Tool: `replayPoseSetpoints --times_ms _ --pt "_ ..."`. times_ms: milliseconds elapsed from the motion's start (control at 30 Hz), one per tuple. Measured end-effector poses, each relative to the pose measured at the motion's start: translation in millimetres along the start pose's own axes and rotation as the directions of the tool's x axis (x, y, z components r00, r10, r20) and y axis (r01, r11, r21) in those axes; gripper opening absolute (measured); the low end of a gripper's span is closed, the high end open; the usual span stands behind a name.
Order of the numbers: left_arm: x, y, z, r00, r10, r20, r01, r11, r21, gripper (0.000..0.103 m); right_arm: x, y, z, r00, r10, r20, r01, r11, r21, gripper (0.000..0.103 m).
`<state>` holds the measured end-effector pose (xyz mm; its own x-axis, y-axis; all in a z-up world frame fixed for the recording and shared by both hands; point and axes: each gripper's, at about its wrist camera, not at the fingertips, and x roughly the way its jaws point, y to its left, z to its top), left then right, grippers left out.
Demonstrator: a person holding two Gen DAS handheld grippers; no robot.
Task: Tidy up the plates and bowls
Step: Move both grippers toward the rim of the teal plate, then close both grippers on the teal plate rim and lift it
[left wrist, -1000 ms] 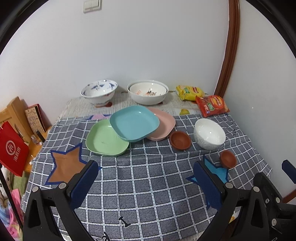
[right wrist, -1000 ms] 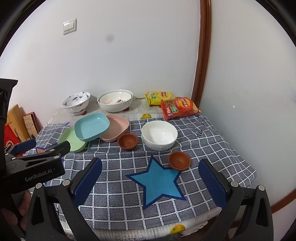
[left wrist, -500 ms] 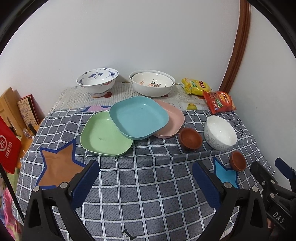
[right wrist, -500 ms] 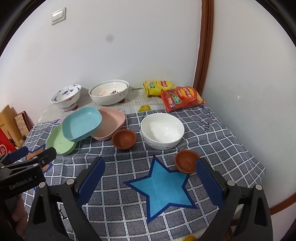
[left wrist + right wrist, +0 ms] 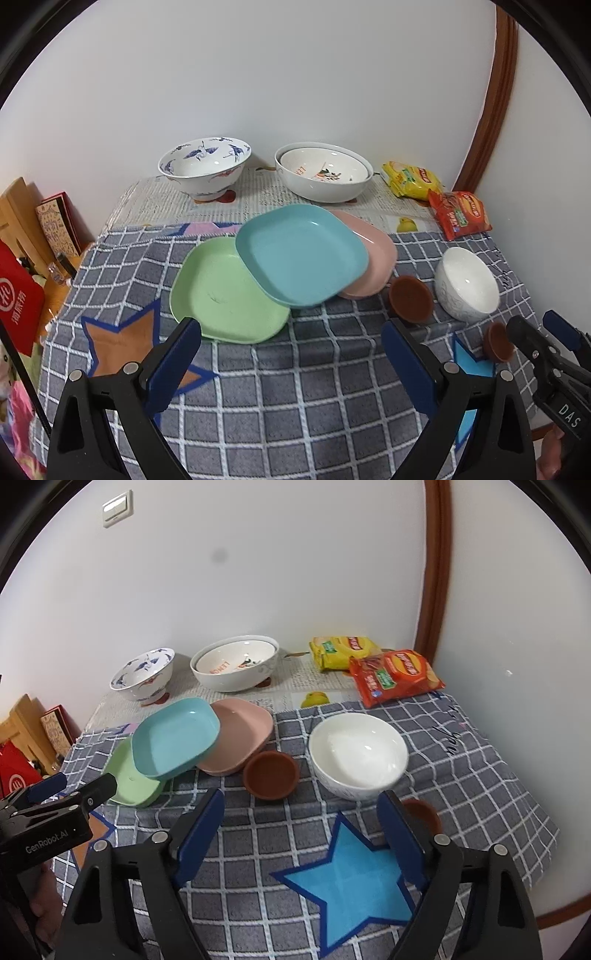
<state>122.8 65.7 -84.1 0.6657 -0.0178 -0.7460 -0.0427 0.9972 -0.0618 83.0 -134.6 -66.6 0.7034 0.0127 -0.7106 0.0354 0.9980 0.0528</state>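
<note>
Right wrist view: the right gripper, jaws wide and just closing a little with nothing between them, tilts down over the blue star patch, ahead of a brown saucer and an empty white bowl. In the left wrist view the left gripper, likewise wide and empty, faces the overlapping green plate, teal plate and pink plate on the checked tablecloth; two patterned bowls stand near the white wall.

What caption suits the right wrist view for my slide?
Open right gripper above a blue star patch, facing a white bowl and stacked plates.
</note>
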Motion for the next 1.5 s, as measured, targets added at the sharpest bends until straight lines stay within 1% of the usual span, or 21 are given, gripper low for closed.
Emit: replayPoseSetpoints --times_ms 100,267,500,633,800,967,1033,1133,1200,1267,1367,1400,1433,1500 --pt "6.4 2.6 8.3 1.0 -0.005 -0.002 0.005 1.0 0.002 0.097 11.2 3.7 7.4 0.999 0.03 -0.017 -0.03 1.0 -0.001 0.084" --pt "21.4 4.7 19.3 1.0 0.0 -0.02 0.0 1.0 0.007 0.097 30.0 10.6 17.1 0.999 0.037 -0.032 -0.037 0.999 -0.014 0.084" --pt "40.2 12.0 30.8 0.999 0.014 -0.042 -0.015 1.0 -0.014 0.097 47.0 18.7 34.5 0.999 0.04 -0.017 -0.04 0.999 -0.024 0.084" --pt "49.3 16.5 37.1 0.999 0.026 -0.038 -0.026 1.0 -0.016 0.096 57.7 23.1 45.2 0.998 0.061 -0.016 -0.061 0.998 -0.032 0.081" --pt "58.8 23.7 50.8 0.998 0.051 -0.029 -0.052 0.998 -0.03 0.096 71.1 33.0 64.3 0.998 0.068 0.013 -0.067 0.997 -0.044 0.081" --pt "73.0 32.9 59.1 0.996 0.079 -0.032 -0.081 0.995 -0.06 0.096 89.1 45.2 82.8 0.994 0.107 0.02 -0.106 0.993 -0.051 0.08" --pt "82.9 35.8 60.9 0.995 0.082 -0.05 -0.085 0.994 -0.062 0.096 98.4 51.1 87.4 0.992 0.124 0.014 -0.123 0.991 -0.058 0.079" --pt "95.8 39.9 61.8 0.994 0.081 -0.078 -0.087 0.993 -0.074 0.091 113.8 59.5 90.5 0.988 0.152 -0.002 -0.152 0.986 -0.065 0.077" --pt "105.4 43.2 61.2 0.992 0.075 -0.098 -0.084 0.993 -0.087 0.087 123.1 63.6 89.9 0.986 0.167 -0.019 -0.168 0.983 -0.069 0.07" --pt "114.0 45.1 60.5 0.99 0.084 -0.112 -0.095 0.991 -0.094 0.084 136.0 69.0 87.2 0.983 0.177 -0.051 -0.181 0.981 -0.073 0.064" --pt "123.4 48.4 57.8 0.988 0.098 -0.119 -0.112 0.987 -0.112 0.075 150.5 74.2 79.3 0.977 0.194 -0.091 -0.201 0.977 -0.075 0.057" --pt "126.7 49.5 56.8 0.988 0.092 -0.127 -0.107 0.987 -0.12 0.072 154.4 76.3 76.5 0.975 0.195 -0.102 -0.203 0.976 -0.078 0.055" --pt "129.6 50.1 56.0 0.987 0.081 -0.135 -0.098 0.987 -0.125 0.071 158.7 78.2 73.2 0.975 0.191 -0.114 -0.201 0.976 -0.084 0.054" --pt "135.8 49.6 53.3 0.986 0.069 -0.153 -0.089 0.988 -0.127 0.07 168.4 82.1 67.1 0.974 0.179 -0.141 -0.194 0.976 -0.097 0.048"
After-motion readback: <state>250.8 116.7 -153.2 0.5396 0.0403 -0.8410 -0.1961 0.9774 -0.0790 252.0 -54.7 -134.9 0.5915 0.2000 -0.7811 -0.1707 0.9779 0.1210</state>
